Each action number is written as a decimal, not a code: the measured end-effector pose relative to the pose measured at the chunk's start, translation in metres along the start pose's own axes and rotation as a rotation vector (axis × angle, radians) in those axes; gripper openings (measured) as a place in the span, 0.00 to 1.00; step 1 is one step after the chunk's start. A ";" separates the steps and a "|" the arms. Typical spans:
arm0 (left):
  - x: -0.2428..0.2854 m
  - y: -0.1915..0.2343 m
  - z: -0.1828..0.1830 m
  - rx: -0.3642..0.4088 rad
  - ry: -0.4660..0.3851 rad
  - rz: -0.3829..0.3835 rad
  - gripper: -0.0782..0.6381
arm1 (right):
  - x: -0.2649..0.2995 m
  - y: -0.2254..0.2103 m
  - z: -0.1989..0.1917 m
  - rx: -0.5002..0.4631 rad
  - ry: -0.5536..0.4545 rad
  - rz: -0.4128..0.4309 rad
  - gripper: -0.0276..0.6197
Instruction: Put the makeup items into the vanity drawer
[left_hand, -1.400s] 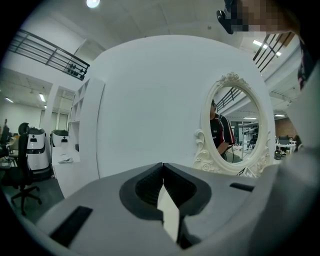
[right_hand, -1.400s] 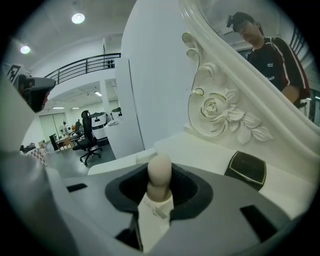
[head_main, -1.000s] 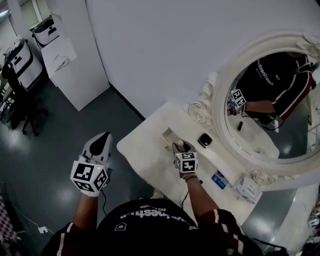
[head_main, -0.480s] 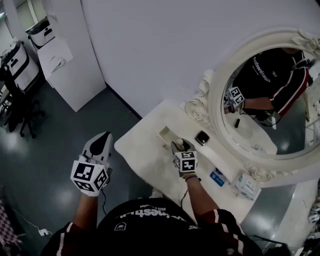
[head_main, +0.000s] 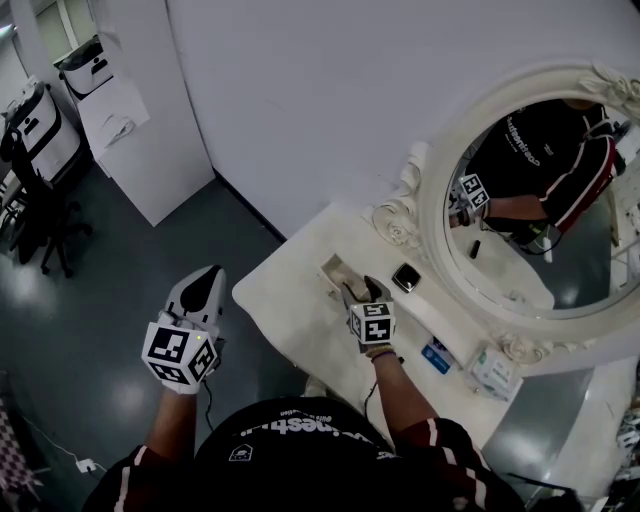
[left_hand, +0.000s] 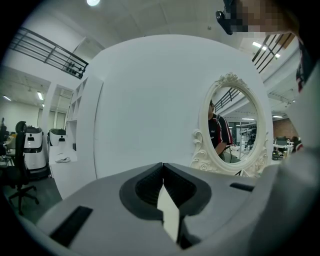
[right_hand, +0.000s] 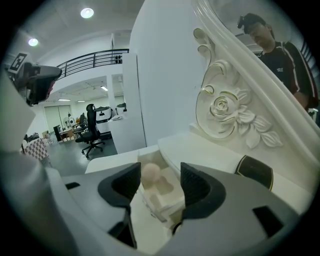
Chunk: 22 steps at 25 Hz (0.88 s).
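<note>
A small open drawer (head_main: 338, 270) is set in the top of the white vanity (head_main: 285, 300). In the right gripper view a round beige makeup sponge (right_hand: 150, 172) lies in the drawer's (right_hand: 167, 197) white tray. My right gripper (head_main: 362, 291) hovers just above the drawer, and its jaws have just been opening. It (right_hand: 161, 176) stands open with the sponge seen between the pads but untouched. A black compact (head_main: 405, 277) rests on the ledge beside the drawer, also visible as the compact (right_hand: 255, 171) at right. My left gripper (head_main: 203, 275) hangs over the floor, left of the vanity; it (left_hand: 162, 169) is shut and empty.
An oval mirror (head_main: 540, 200) in an ornate white frame rises behind the vanity. A blue item (head_main: 437, 360) and a white box (head_main: 493, 375) lie on the ledge to the right. A white cabinet (head_main: 140, 130) and an office chair (head_main: 40, 220) stand on the grey floor at left.
The right gripper's jaws have spread apart over the drawer, and the sponge lies free in the tray. The left gripper has stayed put.
</note>
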<state>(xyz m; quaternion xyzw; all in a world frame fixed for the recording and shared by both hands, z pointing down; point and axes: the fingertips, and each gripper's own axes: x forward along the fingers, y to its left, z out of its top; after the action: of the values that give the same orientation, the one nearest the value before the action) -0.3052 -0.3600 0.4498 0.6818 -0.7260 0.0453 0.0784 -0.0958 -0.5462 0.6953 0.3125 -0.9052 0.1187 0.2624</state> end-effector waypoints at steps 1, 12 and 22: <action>-0.001 0.000 -0.001 -0.002 0.000 0.000 0.12 | 0.000 0.000 0.000 0.000 -0.001 -0.001 0.42; 0.000 -0.010 0.001 -0.013 -0.016 -0.041 0.12 | -0.025 -0.004 0.009 0.006 -0.037 -0.039 0.42; -0.002 -0.027 0.005 -0.019 -0.044 -0.106 0.12 | -0.062 -0.008 0.016 0.020 -0.075 -0.098 0.42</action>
<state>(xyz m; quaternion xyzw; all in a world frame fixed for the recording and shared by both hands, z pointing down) -0.2782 -0.3606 0.4437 0.7192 -0.6908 0.0192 0.0714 -0.0555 -0.5275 0.6485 0.3634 -0.8968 0.1028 0.2305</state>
